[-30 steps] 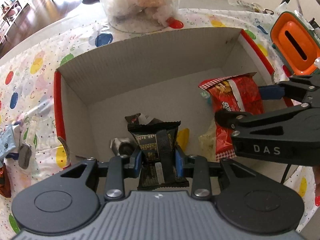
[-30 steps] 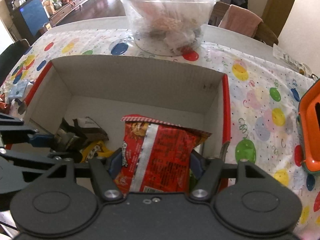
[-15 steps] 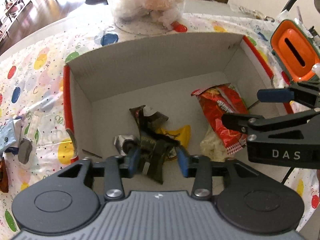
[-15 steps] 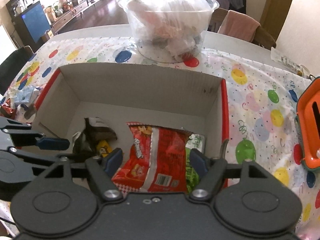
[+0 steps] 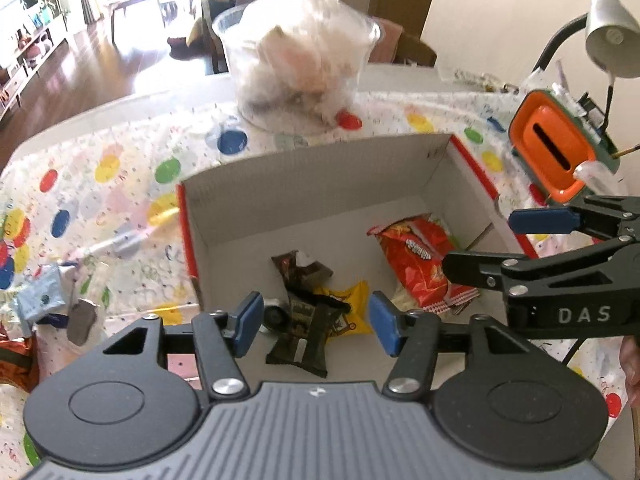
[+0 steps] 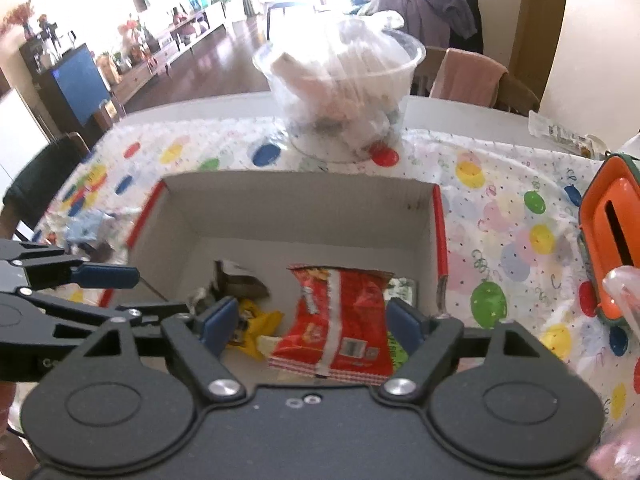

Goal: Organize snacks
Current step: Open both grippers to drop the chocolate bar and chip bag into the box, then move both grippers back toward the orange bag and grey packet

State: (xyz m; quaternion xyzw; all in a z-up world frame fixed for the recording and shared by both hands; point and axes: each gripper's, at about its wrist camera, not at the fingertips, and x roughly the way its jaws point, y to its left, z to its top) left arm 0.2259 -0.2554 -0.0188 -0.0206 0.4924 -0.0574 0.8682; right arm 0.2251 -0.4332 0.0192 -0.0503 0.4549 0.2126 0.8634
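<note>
A cardboard box [image 5: 312, 184] with red rims sits on the dotted tablecloth; it also shows in the right wrist view [image 6: 296, 208]. Inside lie a black snack packet [image 5: 304, 340], a brown packet [image 5: 300, 270], a yellow packet [image 5: 352, 304] and a red chip bag [image 5: 416, 260], which also shows in the right wrist view [image 6: 340, 320]. My left gripper [image 5: 314, 324] is open and empty above the black packet. My right gripper [image 6: 308, 324] is open and empty above the red bag; it also shows in the left wrist view [image 5: 504, 244].
A clear plastic tub [image 6: 340, 92] of wrapped items stands behind the box. An orange container [image 5: 556, 148] sits at the right. Loose snacks, among them a blue-grey packet [image 5: 40, 298], lie on the cloth left of the box. A lamp [image 5: 612, 40] stands at far right.
My left gripper let go of the black packet and my right let go of the red bag. Both packets now lie in the box. Both grippers opened and rose back.
</note>
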